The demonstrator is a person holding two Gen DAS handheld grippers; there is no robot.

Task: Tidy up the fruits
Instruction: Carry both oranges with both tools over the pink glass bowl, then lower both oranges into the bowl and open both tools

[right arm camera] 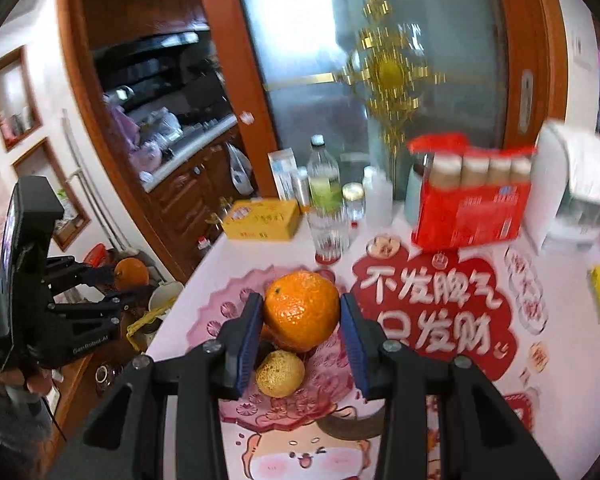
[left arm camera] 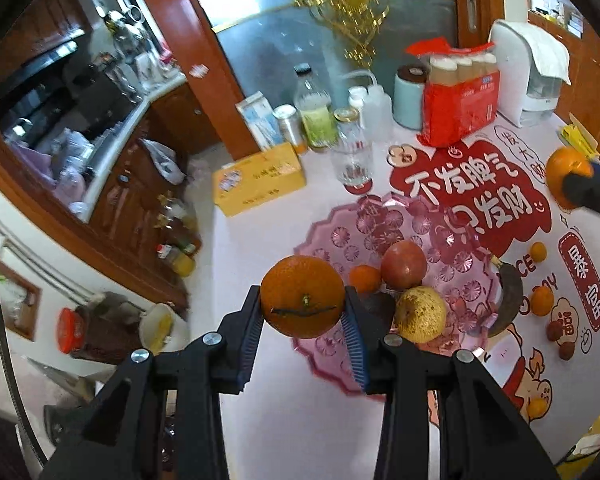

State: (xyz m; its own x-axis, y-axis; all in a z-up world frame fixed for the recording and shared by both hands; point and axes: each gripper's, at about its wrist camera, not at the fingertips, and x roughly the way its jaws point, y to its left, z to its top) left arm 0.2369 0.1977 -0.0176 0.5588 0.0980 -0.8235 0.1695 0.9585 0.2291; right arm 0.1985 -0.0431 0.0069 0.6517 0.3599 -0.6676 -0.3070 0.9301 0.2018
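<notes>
My left gripper (left arm camera: 303, 308) is shut on a dark orange (left arm camera: 302, 297) and holds it above the near left edge of the pink scalloped fruit tray (left arm camera: 328, 236). In the tray lie a red apple (left arm camera: 404, 264), a small tangerine (left arm camera: 364, 278) and a yellow pear (left arm camera: 420, 314). My right gripper (right arm camera: 300, 316) is shut on a bright orange (right arm camera: 301, 310), held above the tray (right arm camera: 220, 300) over the pear (right arm camera: 280, 374). The right gripper shows at the right edge of the left wrist view (left arm camera: 580, 188), the left gripper at the left of the right wrist view (right arm camera: 128, 284).
Small tangerines (left arm camera: 541, 301) and lychees (left arm camera: 566, 350) lie on the tablecloth right of the tray, beside a dark banana (left arm camera: 510, 300). At the back stand a yellow box (left arm camera: 260, 178), a glass (left arm camera: 352, 164), bottles (left arm camera: 316, 112), a red drinks pack (left arm camera: 460, 104) and a white appliance (left arm camera: 528, 76).
</notes>
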